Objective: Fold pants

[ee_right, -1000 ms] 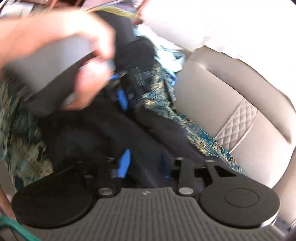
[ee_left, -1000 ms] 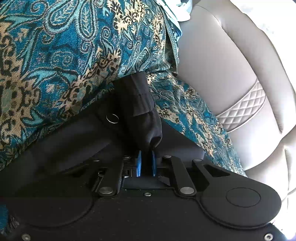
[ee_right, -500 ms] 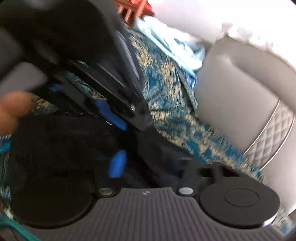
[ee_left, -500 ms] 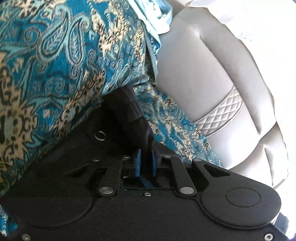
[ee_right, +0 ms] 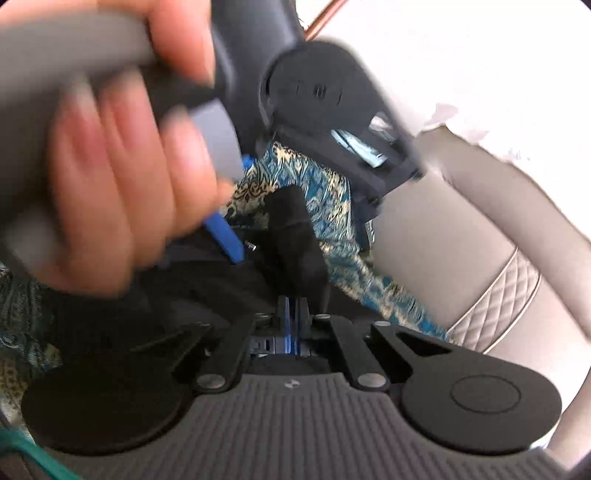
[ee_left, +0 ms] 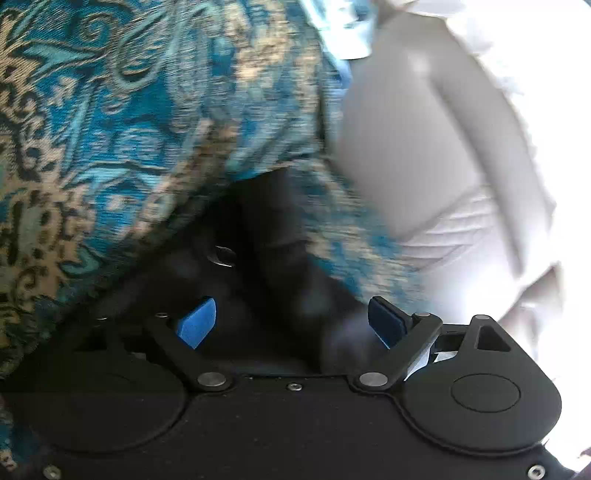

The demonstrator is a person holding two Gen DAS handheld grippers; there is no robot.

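Black pants (ee_left: 280, 229) lie on a teal paisley cloth (ee_left: 110, 110), with a raised fold and a small metal ring (ee_left: 221, 254) beside it. My left gripper (ee_left: 290, 321) is opening its jaws; the fold stands between the blue pads (ee_left: 195, 321) without touching them. In the right wrist view my right gripper (ee_right: 291, 310) is shut on the near end of that same black fold (ee_right: 295, 236). A hand (ee_right: 110, 184) holds the left gripper just above and behind it, and one of its blue pads (ee_right: 225, 236) shows to the left of the fold.
A beige leather sofa back (ee_left: 424, 147) with a quilted band (ee_right: 495, 299) rises to the right of the paisley cloth (ee_right: 332, 206). A pale blue cloth (ee_left: 351, 33) lies at the far edge. A green cable (ee_right: 33, 454) runs at the lower left.
The left gripper has let go of the black fold and its jaws have swung wide. The right gripper has moved in from behind and closed on that fold.
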